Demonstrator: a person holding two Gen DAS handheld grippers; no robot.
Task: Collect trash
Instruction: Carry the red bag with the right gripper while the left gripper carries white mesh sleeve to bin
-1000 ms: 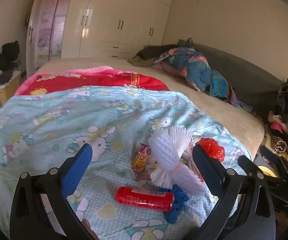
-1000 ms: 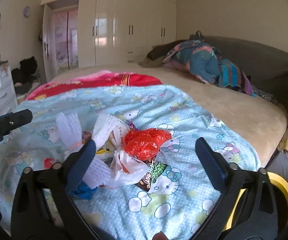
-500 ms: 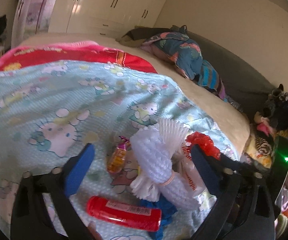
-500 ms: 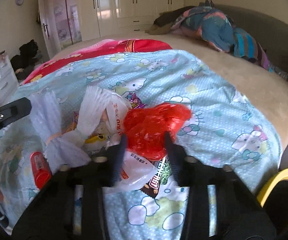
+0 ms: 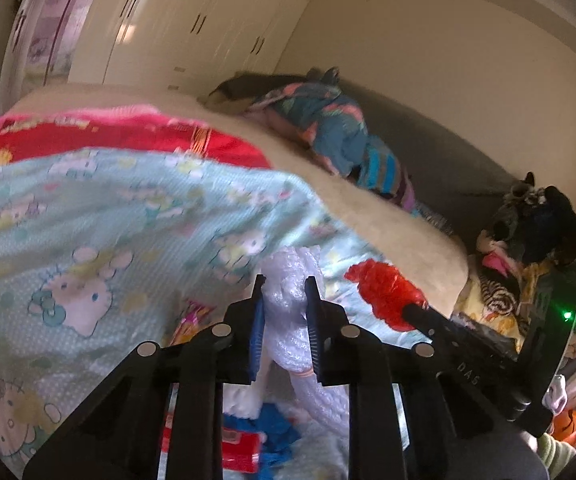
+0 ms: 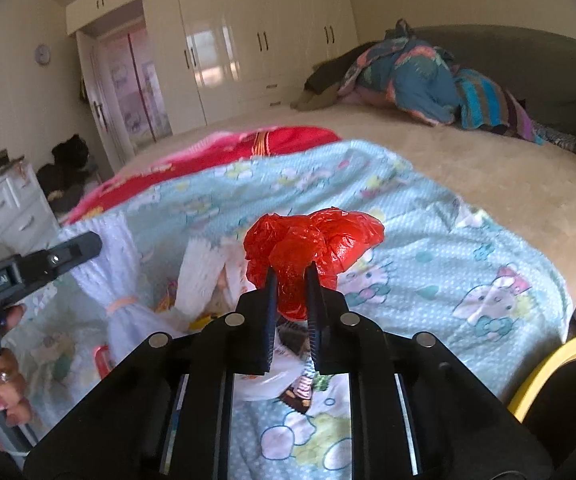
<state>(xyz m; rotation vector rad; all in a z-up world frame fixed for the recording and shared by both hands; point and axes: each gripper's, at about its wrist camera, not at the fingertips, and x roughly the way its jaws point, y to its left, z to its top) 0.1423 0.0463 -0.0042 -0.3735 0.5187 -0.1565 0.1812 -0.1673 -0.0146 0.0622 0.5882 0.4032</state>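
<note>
while left hand-held gripper (image 5: pixel 283 300) clamps foam net (image 5: pixel 292 312) | right hand-held gripper (image 6: pixel 292 288) clamps red bag (image 6: pixel 312 244)

soft daylight fills the room, and the glossy wardrobe doors (image 6: pixel 247 40) at the far side carry bright glare patches. the left wrist view is smeared by motion blur, mostly on the near blanket (image 5: pixel 107 240). both views bend strongly toward dark round corners.
</note>
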